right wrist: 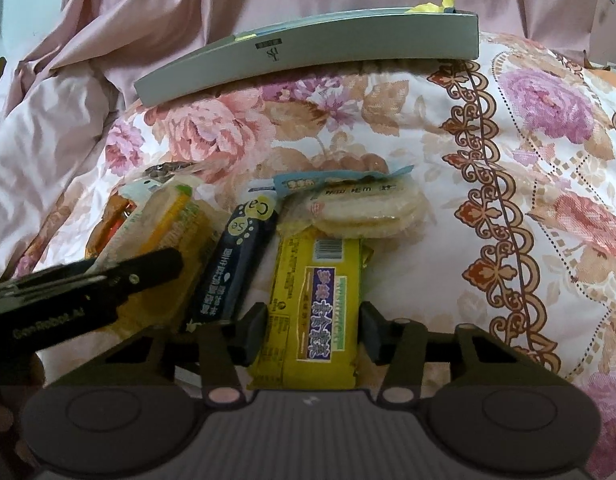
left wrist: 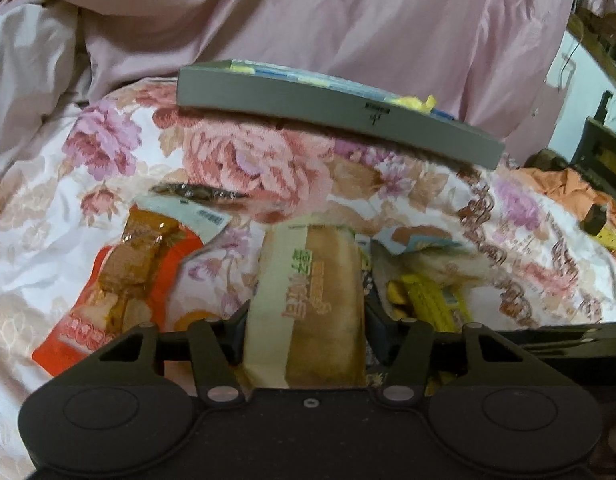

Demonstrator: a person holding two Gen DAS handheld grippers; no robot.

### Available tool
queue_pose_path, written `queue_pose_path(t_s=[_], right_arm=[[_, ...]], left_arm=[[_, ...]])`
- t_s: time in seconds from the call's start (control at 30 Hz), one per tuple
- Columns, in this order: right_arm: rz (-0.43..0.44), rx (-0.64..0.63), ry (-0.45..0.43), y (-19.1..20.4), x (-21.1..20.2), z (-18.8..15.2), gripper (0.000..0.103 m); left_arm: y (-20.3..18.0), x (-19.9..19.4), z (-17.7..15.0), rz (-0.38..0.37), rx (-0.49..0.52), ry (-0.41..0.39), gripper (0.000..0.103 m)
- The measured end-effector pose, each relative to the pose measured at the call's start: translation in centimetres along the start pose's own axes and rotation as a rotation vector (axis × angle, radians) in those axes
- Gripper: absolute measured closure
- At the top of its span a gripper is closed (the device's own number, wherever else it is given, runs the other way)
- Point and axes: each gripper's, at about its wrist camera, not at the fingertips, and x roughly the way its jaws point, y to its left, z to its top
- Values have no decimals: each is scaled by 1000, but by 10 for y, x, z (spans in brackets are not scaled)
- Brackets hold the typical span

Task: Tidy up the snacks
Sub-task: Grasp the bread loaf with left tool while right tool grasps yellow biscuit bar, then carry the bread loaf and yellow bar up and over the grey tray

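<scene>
My left gripper [left wrist: 306, 316] is shut on a bread packet [left wrist: 312, 304] with green lettering, held just above the floral quilt. My right gripper [right wrist: 313, 326] is shut on a yellow snack packet [right wrist: 312, 304] with a purple label. A grey tray [left wrist: 328, 114] with a few yellow and blue packets in it sits on the quilt behind; it also shows in the right wrist view [right wrist: 308, 52]. Loose snacks lie between: an orange-red packet [left wrist: 120, 280], a dark blue stick packet [right wrist: 238, 264], a rice cracker packet [right wrist: 368, 208]. The left gripper body [right wrist: 80, 292] shows at the left.
A floral quilt [right wrist: 508, 160] covers the bed surface. A rumpled pink sheet [left wrist: 308, 12] rises behind the tray. Orange cloth and dark objects [left wrist: 600, 184] lie at the far right edge in the left wrist view.
</scene>
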Motion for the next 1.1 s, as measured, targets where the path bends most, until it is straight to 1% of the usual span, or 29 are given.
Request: queue_pose_path(t_s=[0.13, 0.23, 0.4, 0.43, 0.53, 0.63, 0.8, 0.97, 1.1], right_arm=[[12, -12, -7, 2, 1, 0, 50], [-2, -38, -12, 6, 5, 0, 49], [-16, -85, -19, 13, 11, 0, 41], [-23, -96, -22, 15, 12, -1, 42], [-47, -123, -38, 18, 10, -2, 48], [-51, -137, -48, 20, 9, -3, 50], [-50, -168, -76, 24, 4, -5, 50], [-24, -245, -115, 37, -4, -8, 51], [-17, -299, -165, 46, -13, -10, 51]], left_arm=[[3, 7, -3, 17, -21, 23, 47], [4, 10, -3, 17, -37, 22, 47], [3, 9, -3, 22, -42, 9, 49], [3, 9, -4, 22, -45, 5, 50], [4, 5, -6, 26, -56, -5, 51], [6, 1, -7, 32, -82, -16, 51], [11, -10, -11, 32, -113, -47, 52], [14, -26, -9, 39, -136, -89, 52], [16, -38, -3, 49, -157, -123, 52]])
